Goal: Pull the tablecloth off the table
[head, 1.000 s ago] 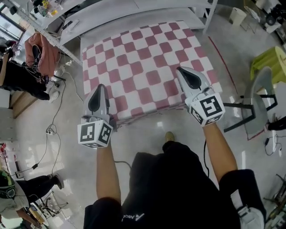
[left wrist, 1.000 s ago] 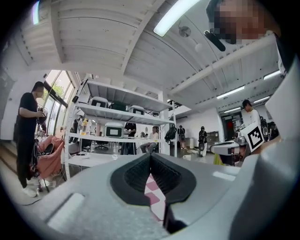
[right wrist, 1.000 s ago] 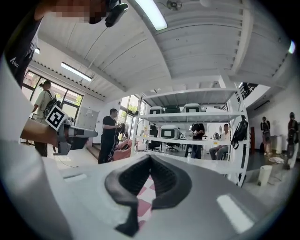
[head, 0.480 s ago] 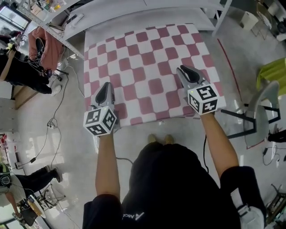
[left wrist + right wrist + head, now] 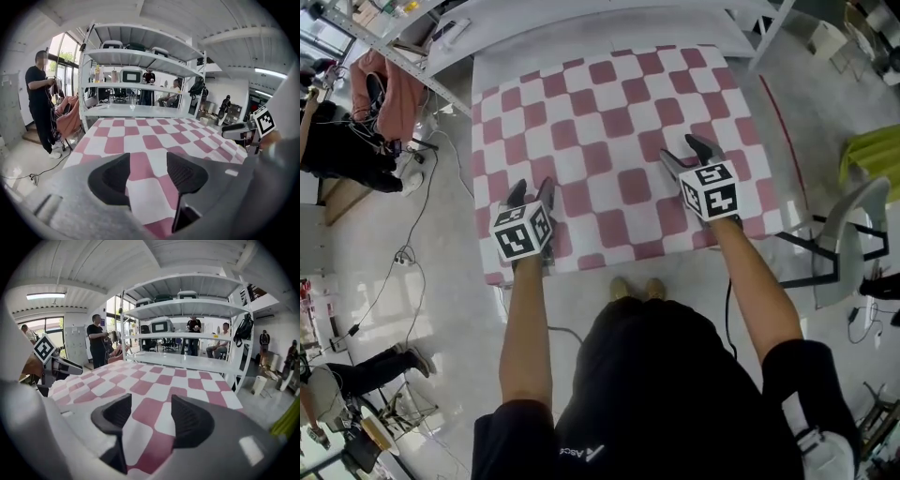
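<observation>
- The left hand-held gripper [image 5: 530, 190] and right hand-held gripper [image 5: 685, 153] have dropped to the near edge of the tablecloth [image 5: 609, 112].
- Both have just opened their jaws and pinch nothing yet; grabbing looks next.

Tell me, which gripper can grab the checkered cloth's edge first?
Probably left. Both grippers' jaws have just been opening, with nothing pinched. The left gripper hovers by the near edge and corner of the tablecloth; the right gripper reaches farther in over the squares.

Left gripper [image 5: 147, 176] at lower centre, jaws just opened, standing apart over the checked tablecloth [image 5: 140, 133], pinching nothing, white shelving [image 5: 140, 58] behind, person [image 5: 40, 101] stood at left edge.
</observation>
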A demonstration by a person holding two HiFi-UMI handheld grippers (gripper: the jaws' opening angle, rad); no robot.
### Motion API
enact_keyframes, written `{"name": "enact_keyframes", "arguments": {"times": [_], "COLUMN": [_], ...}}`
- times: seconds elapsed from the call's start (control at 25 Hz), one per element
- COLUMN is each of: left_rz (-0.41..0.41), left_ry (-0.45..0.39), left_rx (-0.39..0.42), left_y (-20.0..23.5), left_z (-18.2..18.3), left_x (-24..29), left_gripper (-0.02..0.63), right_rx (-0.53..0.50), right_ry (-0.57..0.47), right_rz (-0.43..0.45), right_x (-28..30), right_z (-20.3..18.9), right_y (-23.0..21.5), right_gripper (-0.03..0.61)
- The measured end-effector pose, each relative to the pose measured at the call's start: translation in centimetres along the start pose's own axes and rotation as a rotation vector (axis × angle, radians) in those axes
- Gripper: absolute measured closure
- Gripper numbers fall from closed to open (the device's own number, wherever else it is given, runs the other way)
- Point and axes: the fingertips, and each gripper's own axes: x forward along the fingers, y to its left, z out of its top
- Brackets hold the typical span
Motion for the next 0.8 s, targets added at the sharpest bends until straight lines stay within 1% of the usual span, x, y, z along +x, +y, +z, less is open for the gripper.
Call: {"name": "enact_keyframes", "arguments": {"times": [0.24, 0.44, 0.6, 0.72, 0.8], "left_rz": [0.009, 0.025, 0.017, 0.01, 0.012], "left_ry": [0.119, 0.178, 0.239, 0.305, 0.327], "left_rx": [-0.005, -0.004, -0.021, -0.027, -0.02], "left_y": [1.5, 2.3, 2.3, 2.2, 2.2], "left_z": [-2.1, -3.0, -4.5, -6.1, -6.6], "left_x": [3.0, 5.0, 6.1, 6.7, 6.9], "left_gripper": [0.341, 0.337, 0.336, 0.333, 0.327], "right_rx": [0.027, 0.047, 0.058, 0.094, 0.109], "right_ry": [0.138, 0.232, 0.298, 0.317, 0.317], "right_rz": [-0.038, -0.085, -0.098, -0.091, -0.094], "right_x": [3.2, 4.6, 5.3, 5.6, 5.6], "right_z": [-3.4, -5.6, -7.1, -7.7, -7.6], "right_y": [-1.3, -2.7, -2.9, -2.8, -2.8], "right_gripper": [0.301, 0.287, 0.276, 0.276, 0.276]}}
